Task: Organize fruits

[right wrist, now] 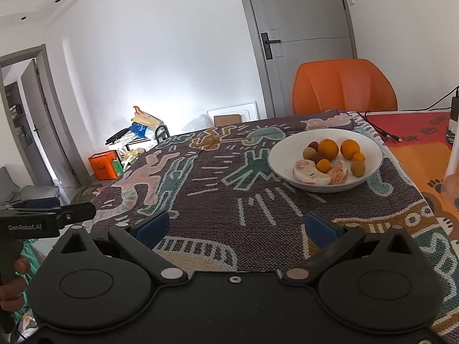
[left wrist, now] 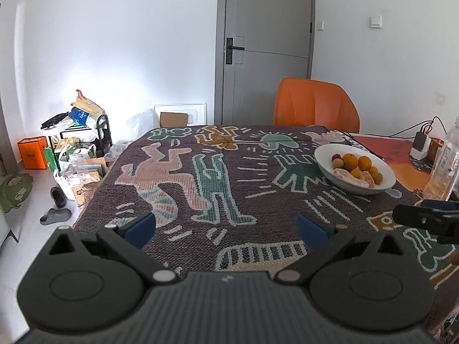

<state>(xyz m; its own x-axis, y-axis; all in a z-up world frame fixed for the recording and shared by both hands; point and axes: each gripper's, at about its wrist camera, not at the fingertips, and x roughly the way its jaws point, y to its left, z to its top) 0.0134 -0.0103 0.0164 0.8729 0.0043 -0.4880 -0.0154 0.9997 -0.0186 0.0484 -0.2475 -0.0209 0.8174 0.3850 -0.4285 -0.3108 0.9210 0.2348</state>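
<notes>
I see the patterned cloth (left wrist: 218,172) bare from near edge to the white bowl (right wrist: 370,146) of fruit (right wrist: 328,147), far right, by the orange chair (right wrist: 344,86). Left gripper (left wrist: 226,226) and right gripper (right wrist: 236,225) gape wide, holding nothing.

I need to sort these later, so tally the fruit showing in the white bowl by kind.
Round orange citrus fruits: 4
Small yellow-green or reddish round fruits: 4
Peeled pale pomelo pieces: 2
Total: 10 showing in the white ceramic bowl; any beneath are hidden.
</notes>
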